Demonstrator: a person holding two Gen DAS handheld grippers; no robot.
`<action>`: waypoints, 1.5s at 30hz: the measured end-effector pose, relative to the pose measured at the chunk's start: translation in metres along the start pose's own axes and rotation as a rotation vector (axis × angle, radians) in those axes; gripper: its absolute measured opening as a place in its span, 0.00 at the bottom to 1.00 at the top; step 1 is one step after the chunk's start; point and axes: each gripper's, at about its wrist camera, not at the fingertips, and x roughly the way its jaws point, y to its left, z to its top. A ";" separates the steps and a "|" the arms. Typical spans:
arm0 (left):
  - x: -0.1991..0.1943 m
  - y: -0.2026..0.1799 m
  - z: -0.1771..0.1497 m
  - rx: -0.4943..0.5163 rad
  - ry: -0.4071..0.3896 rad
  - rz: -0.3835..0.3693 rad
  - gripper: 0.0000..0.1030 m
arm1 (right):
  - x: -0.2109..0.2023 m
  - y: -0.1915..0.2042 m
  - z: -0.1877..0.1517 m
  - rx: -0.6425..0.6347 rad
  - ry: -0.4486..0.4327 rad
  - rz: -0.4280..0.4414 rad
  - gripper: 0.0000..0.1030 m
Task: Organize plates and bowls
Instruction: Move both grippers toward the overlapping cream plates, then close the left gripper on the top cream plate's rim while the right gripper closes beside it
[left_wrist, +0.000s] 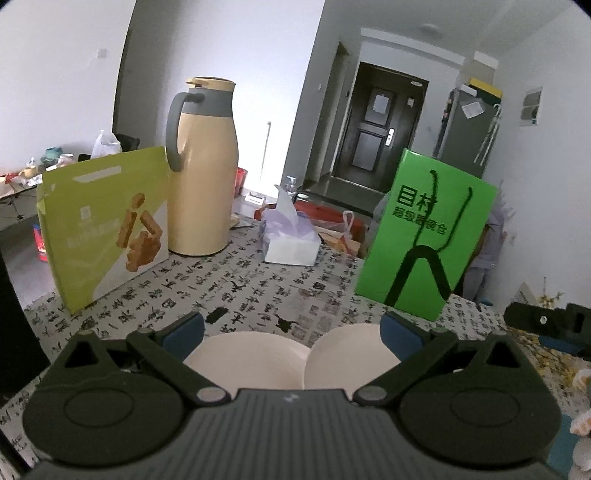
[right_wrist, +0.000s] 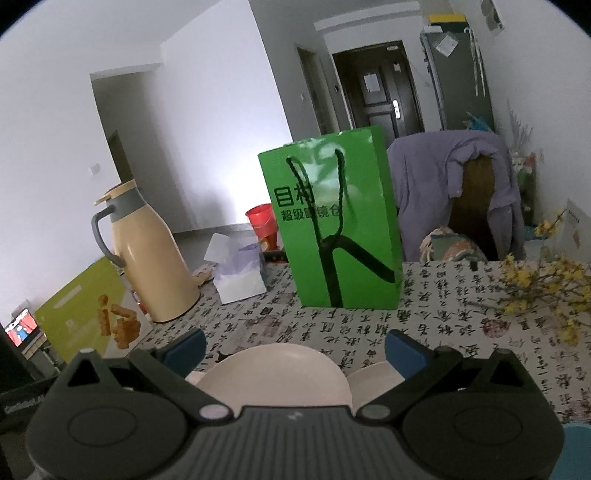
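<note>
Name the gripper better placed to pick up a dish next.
Probably the right gripper: open, with one cream dish centred between its fingers. The left gripper, also open, straddles two dishes.

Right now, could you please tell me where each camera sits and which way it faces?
Left wrist: on the left gripper, low over the table, facing two dishes, flask, green bag; right gripper at the edge.
Right wrist: on the right gripper, facing dishes, the bag, a draped chair.
Shared: flask, bag, tissue box, door.
</note>
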 end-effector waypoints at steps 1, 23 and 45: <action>0.002 -0.001 0.002 -0.003 -0.002 0.004 1.00 | 0.003 -0.001 0.001 0.005 0.003 0.002 1.00; 0.089 -0.002 -0.008 -0.133 0.217 0.017 1.00 | 0.070 0.001 -0.004 -0.051 0.233 -0.042 0.87; 0.129 -0.004 -0.041 -0.146 0.411 -0.033 0.52 | 0.113 -0.028 -0.031 0.064 0.414 -0.097 0.44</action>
